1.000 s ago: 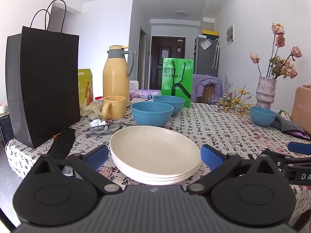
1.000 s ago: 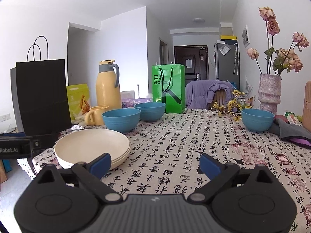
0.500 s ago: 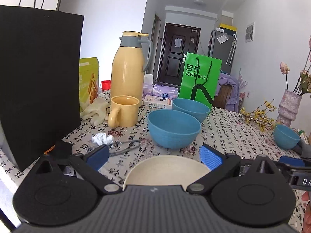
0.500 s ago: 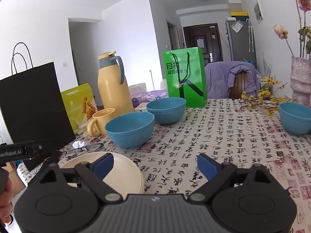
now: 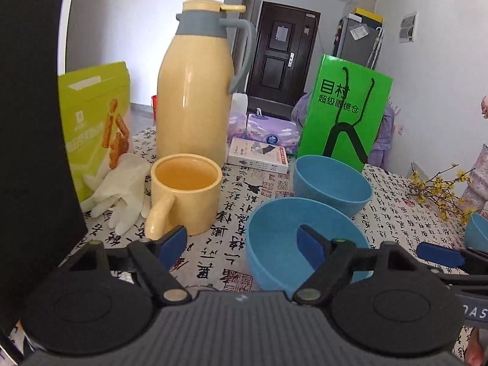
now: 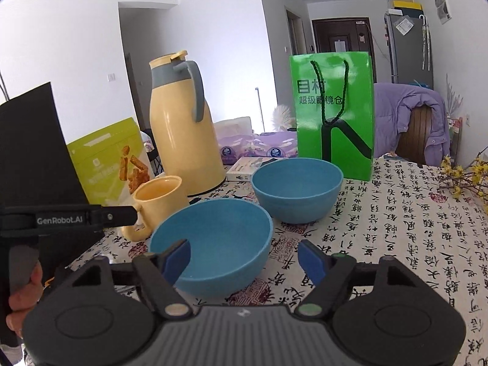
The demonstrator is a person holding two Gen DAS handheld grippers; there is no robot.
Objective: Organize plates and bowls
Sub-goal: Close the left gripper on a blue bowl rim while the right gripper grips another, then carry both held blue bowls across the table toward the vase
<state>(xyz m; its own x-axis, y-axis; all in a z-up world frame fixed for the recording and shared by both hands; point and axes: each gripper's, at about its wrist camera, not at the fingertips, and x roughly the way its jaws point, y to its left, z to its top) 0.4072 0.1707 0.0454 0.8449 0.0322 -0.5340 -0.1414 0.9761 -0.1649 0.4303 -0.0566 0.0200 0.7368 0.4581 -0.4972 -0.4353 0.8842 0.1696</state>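
The near blue bowl (image 5: 274,231) (image 6: 219,228) stands on the printed tablecloth (image 6: 396,228). My left gripper (image 5: 241,242) straddles the bowl's left wall, right finger inside and left finger outside, jaws closing with a gap still showing. On the right wall, my right gripper (image 6: 244,257) does the same, its left finger inside the bowl, jaws closing but not pressing. A second blue bowl (image 5: 332,183) (image 6: 297,189) sits just behind. The rim of a third blue bowl (image 5: 477,231) shows at far right. No plates are in view.
A yellow mug (image 5: 186,192) and a tall yellow jug (image 5: 195,91) stand left of the bowls. Behind them are a green paper bag (image 5: 344,119), a black bag (image 5: 30,122), a snack box (image 5: 94,122), a white glove (image 5: 122,189) and tissue packs (image 5: 268,128). Yellow flower twigs (image 5: 439,189) lie at right.
Both grippers have moved forward past the cream plates, which dropped out of view, up to the near blue bowl. Both pairs of jaws have narrowed around its walls.
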